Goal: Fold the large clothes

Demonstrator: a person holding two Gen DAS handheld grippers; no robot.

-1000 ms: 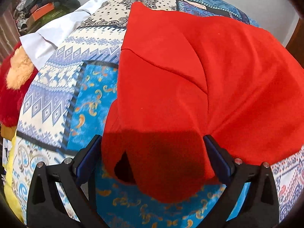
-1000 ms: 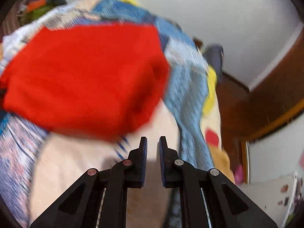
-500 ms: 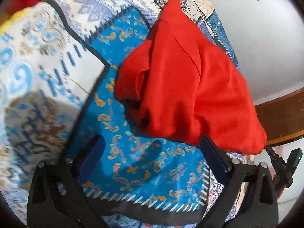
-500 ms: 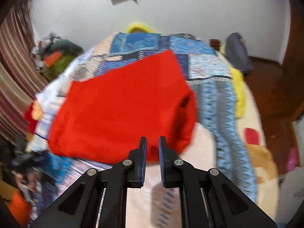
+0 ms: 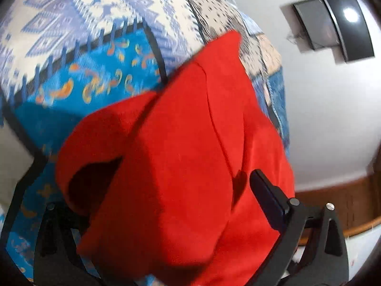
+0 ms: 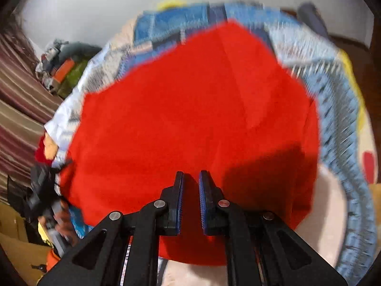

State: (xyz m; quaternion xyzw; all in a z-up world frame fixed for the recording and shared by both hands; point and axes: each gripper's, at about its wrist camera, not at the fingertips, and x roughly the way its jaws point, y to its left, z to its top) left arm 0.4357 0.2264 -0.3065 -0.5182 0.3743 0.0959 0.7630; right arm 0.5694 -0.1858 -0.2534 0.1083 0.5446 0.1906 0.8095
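Observation:
A large red garment [image 5: 190,143] lies folded on a patterned blue and white bedspread [image 5: 90,71]. In the left wrist view my left gripper [image 5: 166,202] is open wide, its jaws either side of the garment's near end; the right finger [image 5: 266,197] shows, the left finger is hidden behind a sleeve opening [image 5: 92,181]. In the right wrist view the garment [image 6: 190,107] fills the middle. My right gripper [image 6: 190,183] hovers over its near edge with its jaws almost closed and nothing between them.
A pile of clothes [image 6: 64,69] lies at the far left of the bed. A wall-mounted screen [image 5: 340,16] hangs on the white wall. A striped curtain [image 6: 16,109] is on the left. Wooden trim [image 5: 345,202] runs along the wall by the bed.
Both grippers have moved in toward the red garment. The left gripper now straddles its near end; the right gripper now hovers over its near edge. The views are motion-blurred.

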